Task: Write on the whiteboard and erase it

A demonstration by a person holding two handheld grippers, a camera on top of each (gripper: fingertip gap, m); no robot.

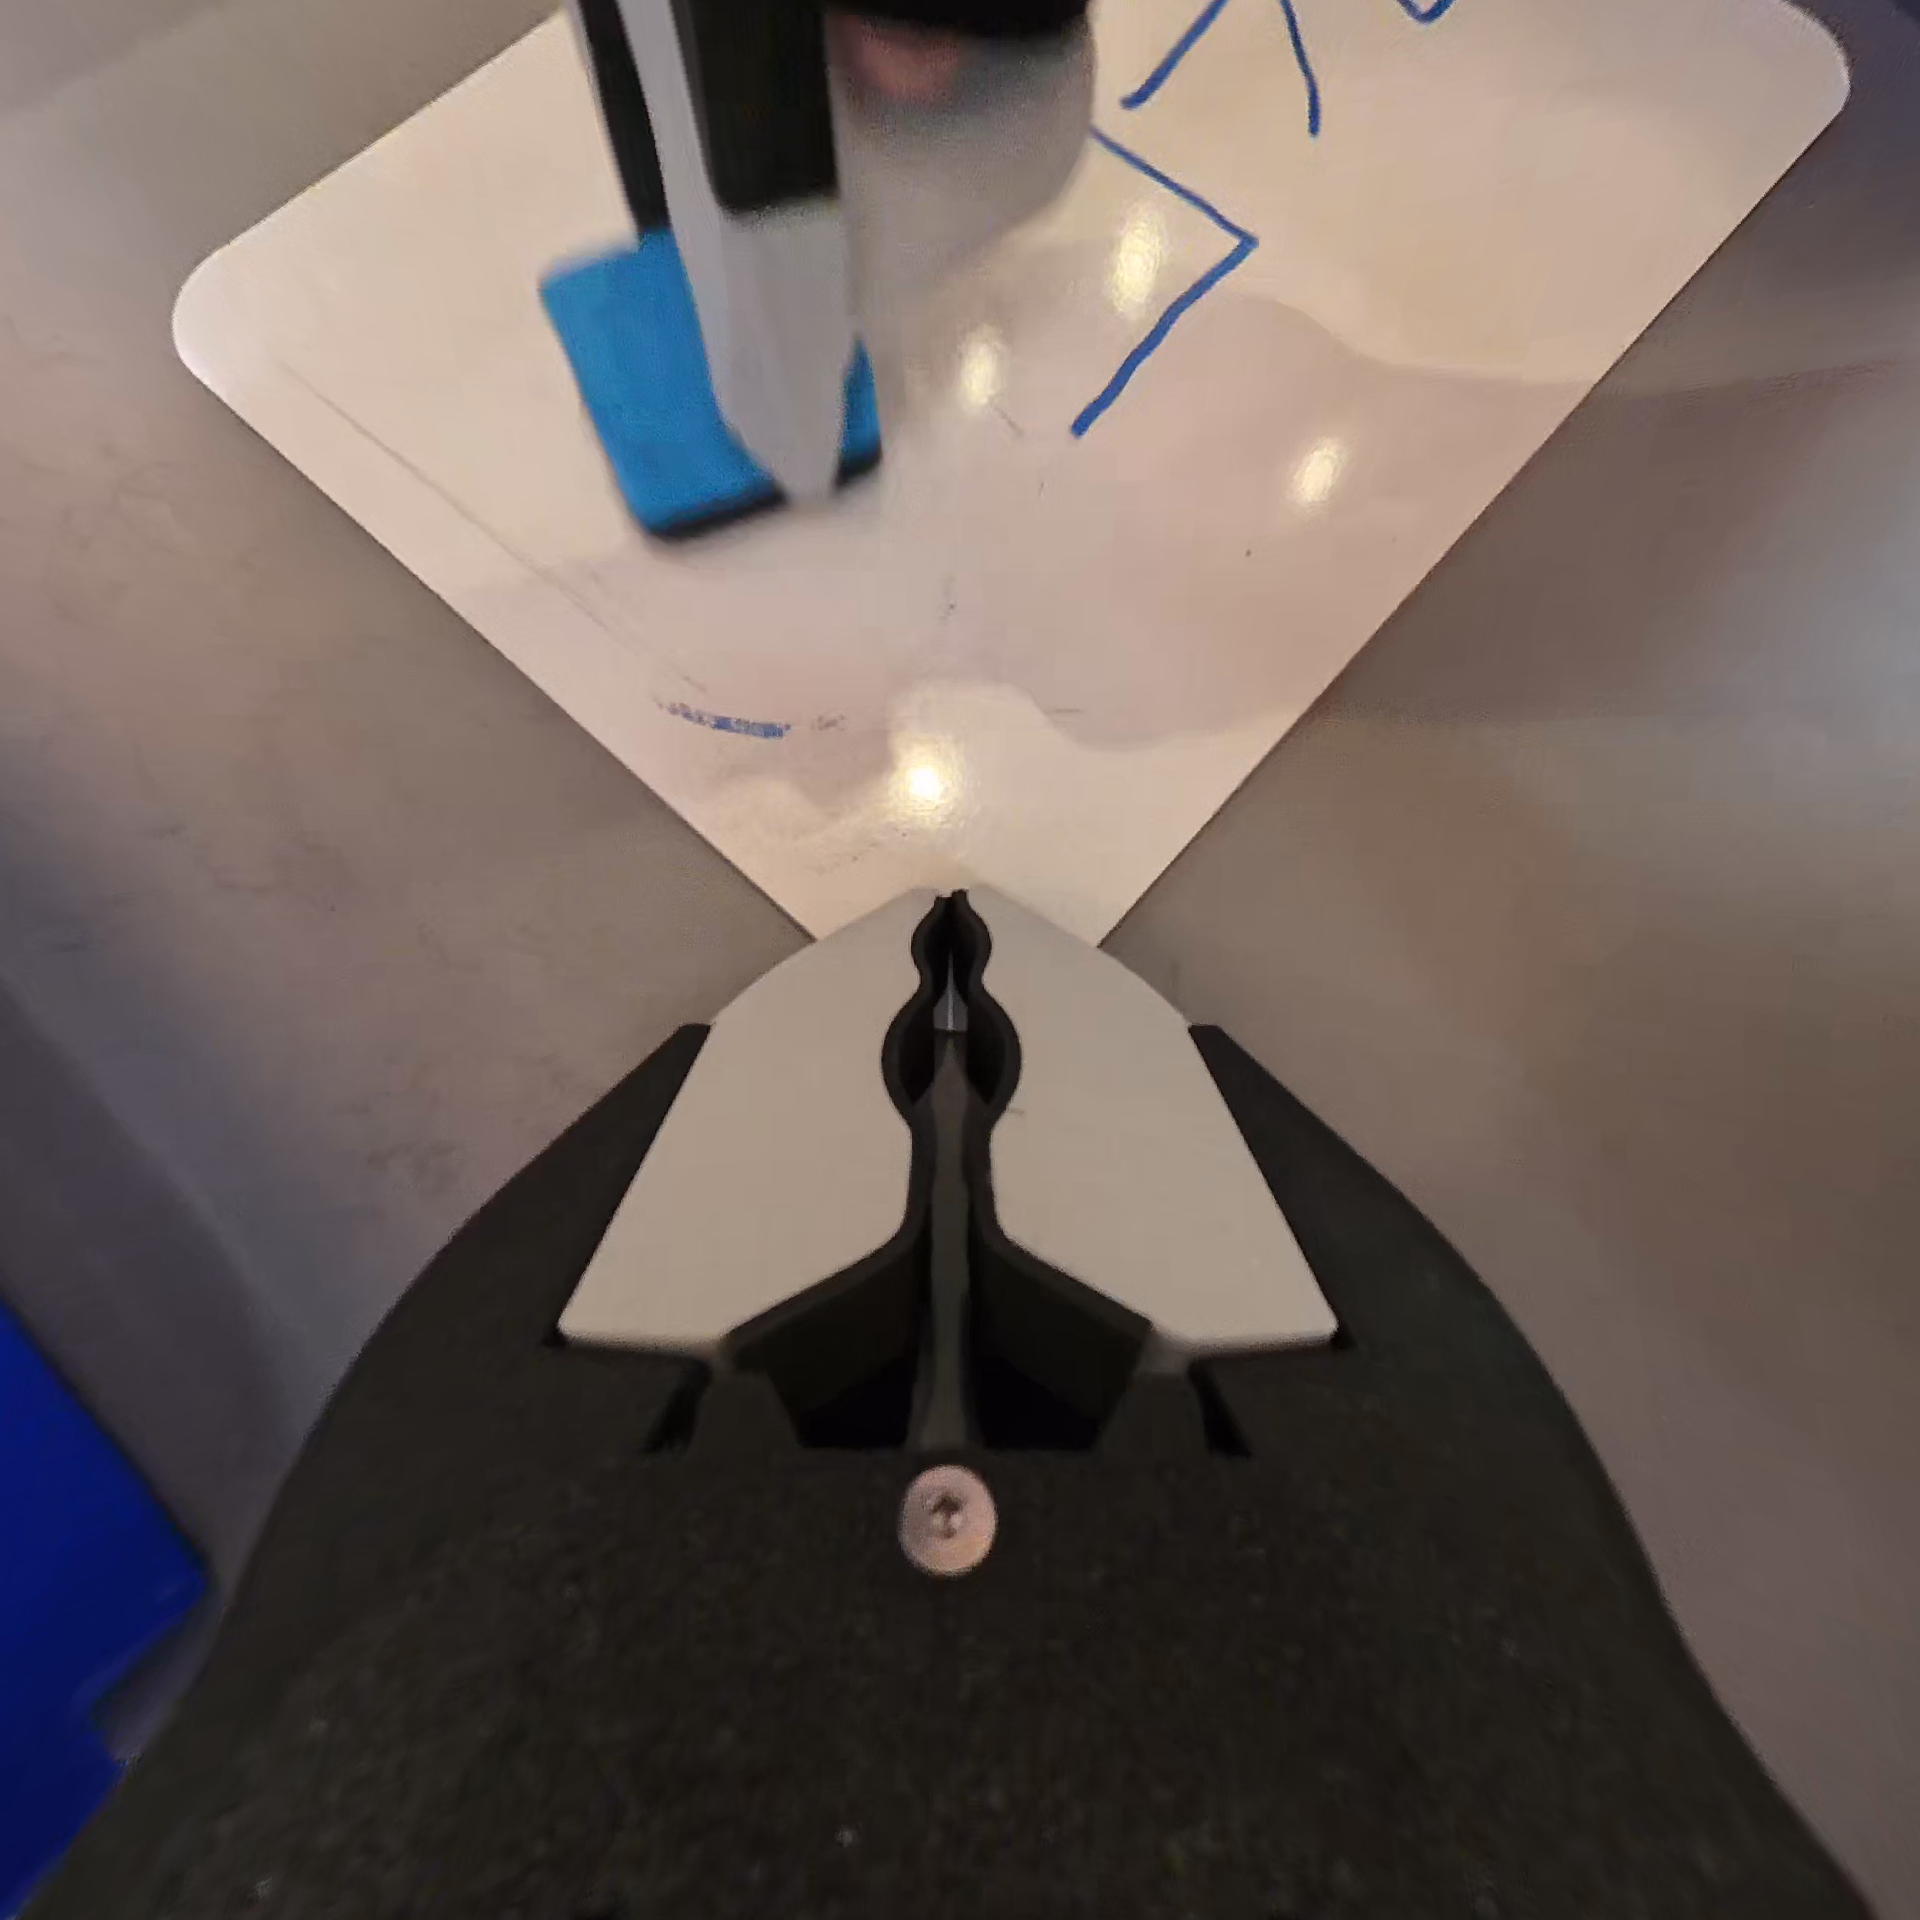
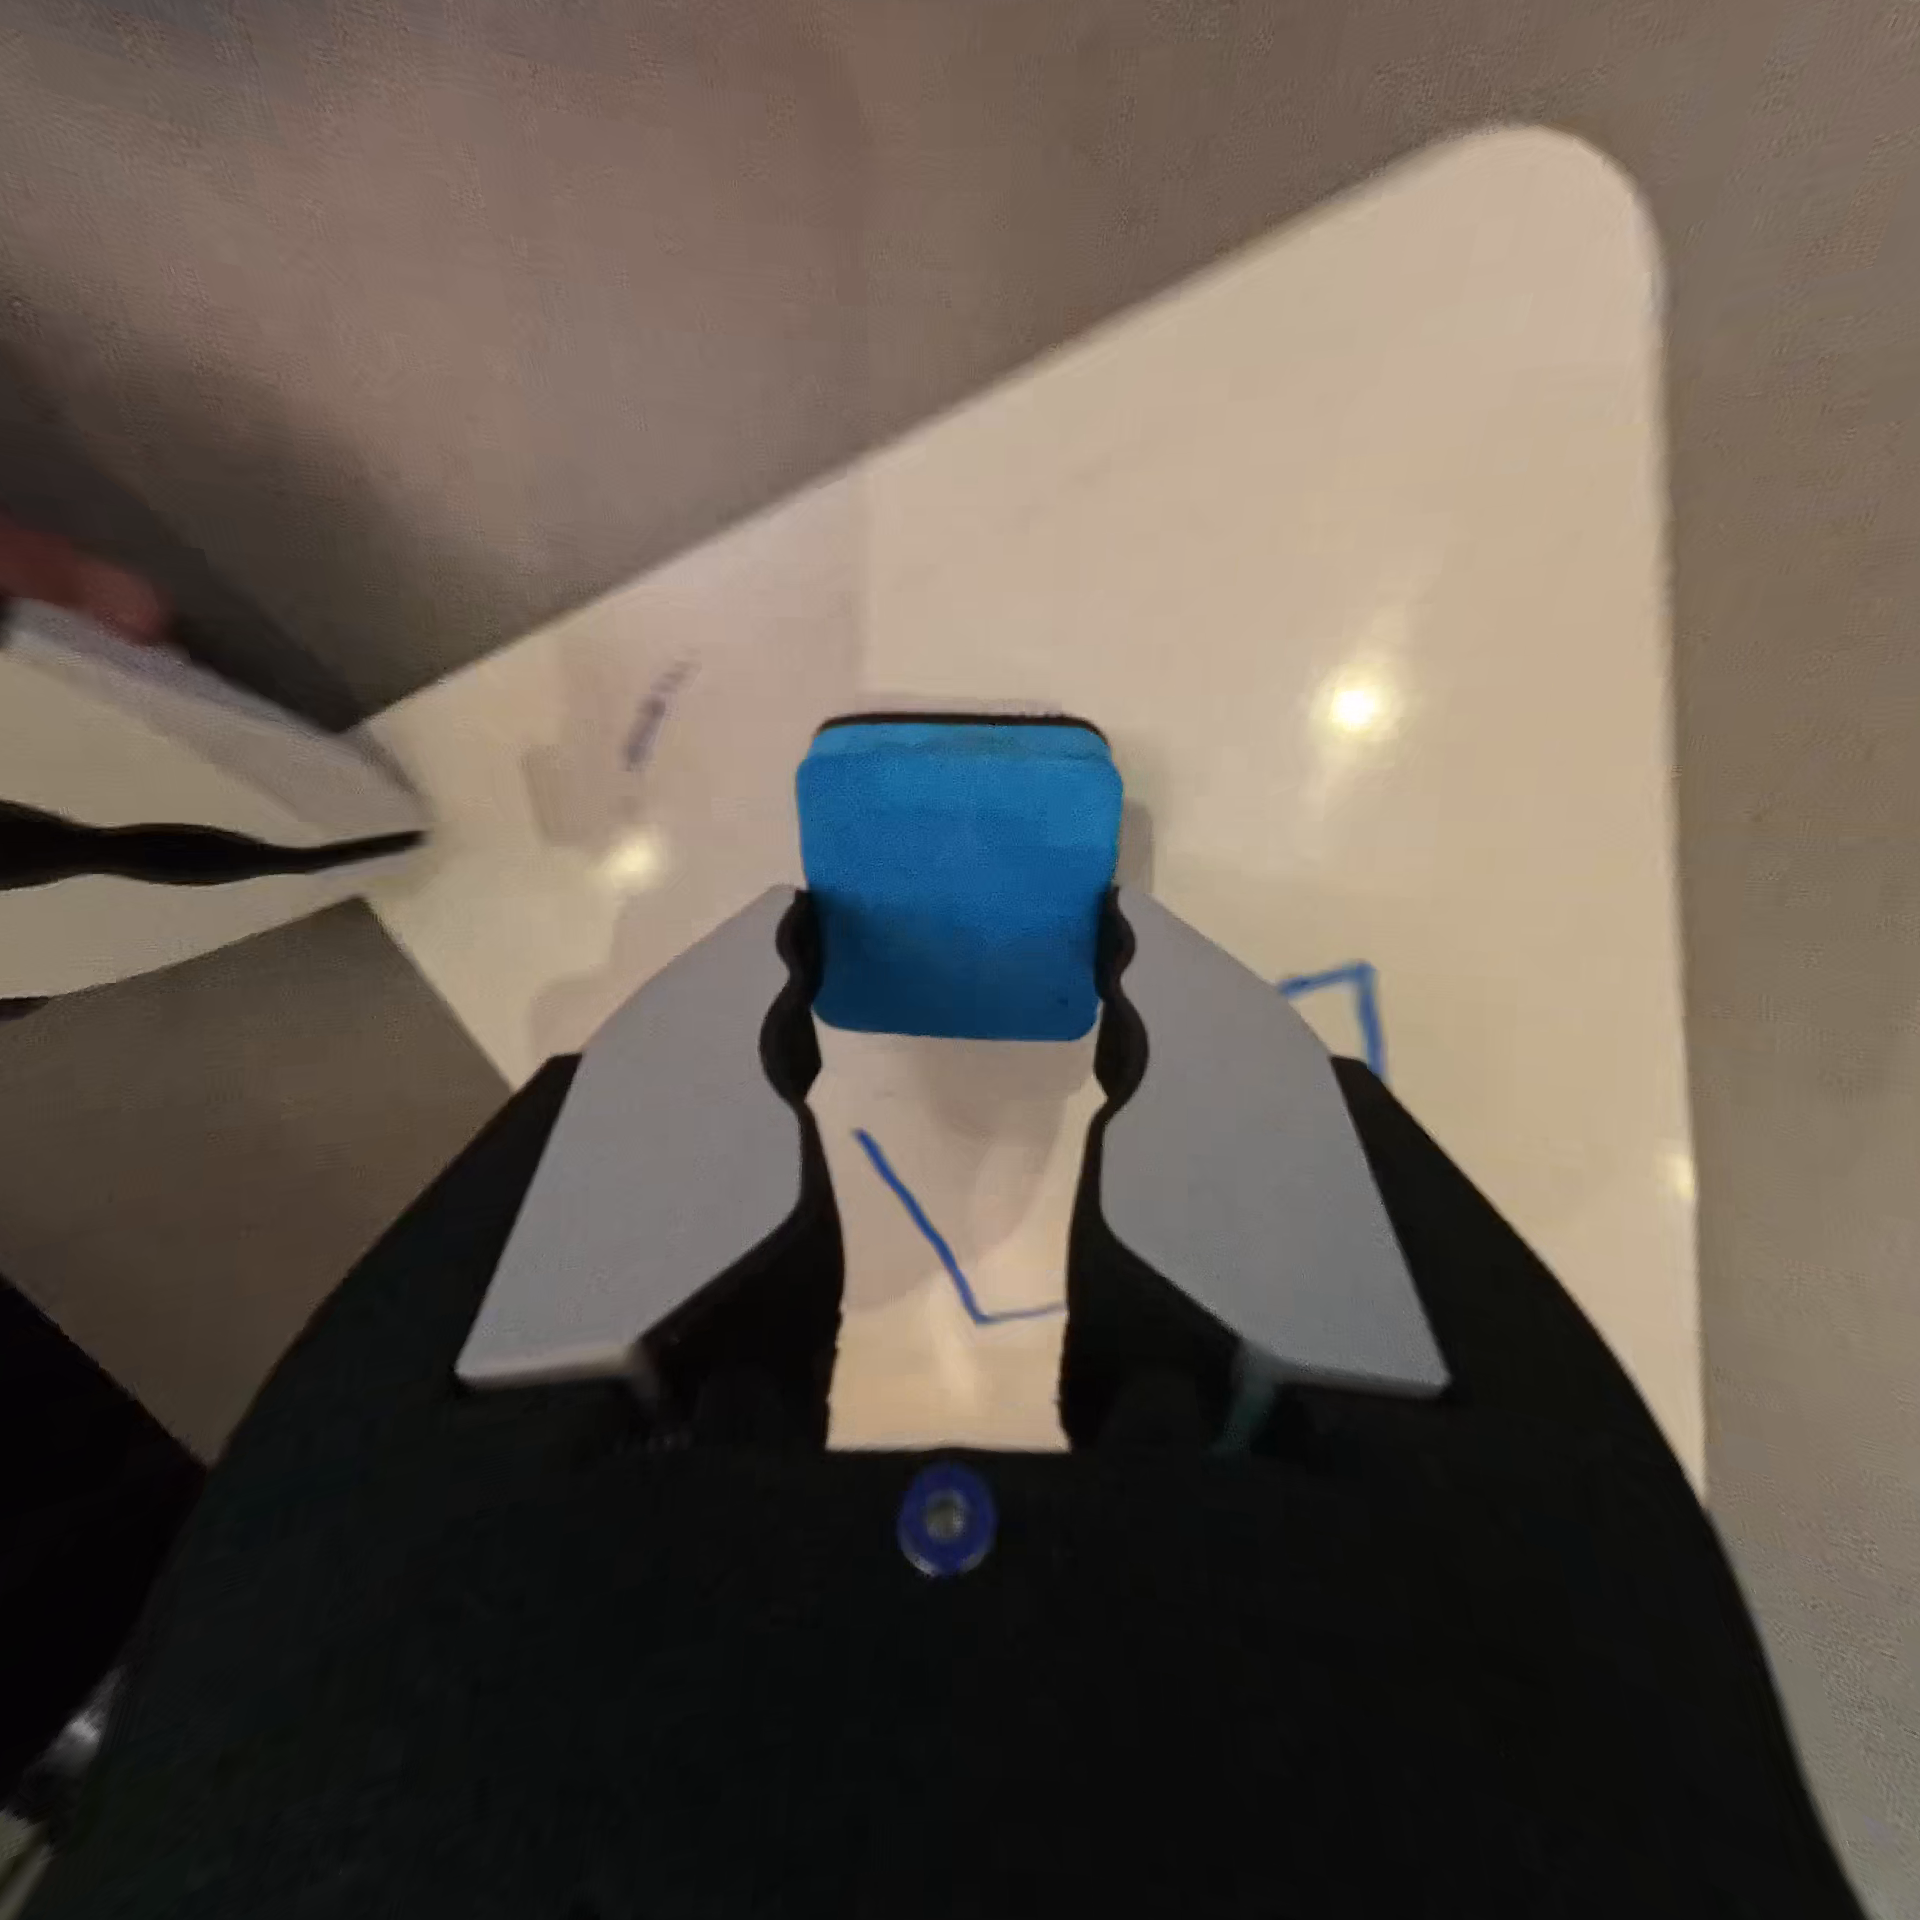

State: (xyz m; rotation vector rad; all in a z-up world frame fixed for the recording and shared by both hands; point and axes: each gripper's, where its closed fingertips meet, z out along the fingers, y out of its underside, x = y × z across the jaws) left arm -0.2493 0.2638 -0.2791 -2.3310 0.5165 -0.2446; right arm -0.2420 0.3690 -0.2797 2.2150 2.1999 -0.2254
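Right gripper (image 2: 956,935): its jaws are clamped on the two sides of a square blue foam eraser with a thin black backing (image 2: 958,883), gripped near the fingertips. The eraser face sits down on the glossy white rounded-corner whiteboard sheet (image 2: 1455,520); actual contact looks likely but blur makes it hard to confirm. In the left wrist view the same eraser (image 1: 665,416) shows near the board's left corner with the right gripper's fingers (image 1: 769,343) coming down onto it, motion-blurred.

Left gripper (image 1: 953,904): jaws are closed together with nothing between them, only a thin wavy seam visible. Its tips rest at the near corner of the whiteboard (image 1: 1455,520), seemingly pinning it. The right wrist view shows it (image 2: 410,836) at the board's left edge, tips pressed together.

The board lies flat on a grey-brown tabletop (image 1: 312,831). Blue marker lines (image 1: 1164,312) remain on the far right part of the board, well apart from the eraser. A faint blue smear (image 1: 727,722) sits near the lower left edge. Through the right gripper's jaws, more blue strokes (image 2: 935,1236) are visible behind the eraser.

A blue object (image 1: 62,1558) is at the left edge of the left wrist view, off the board; what it is I cannot tell.
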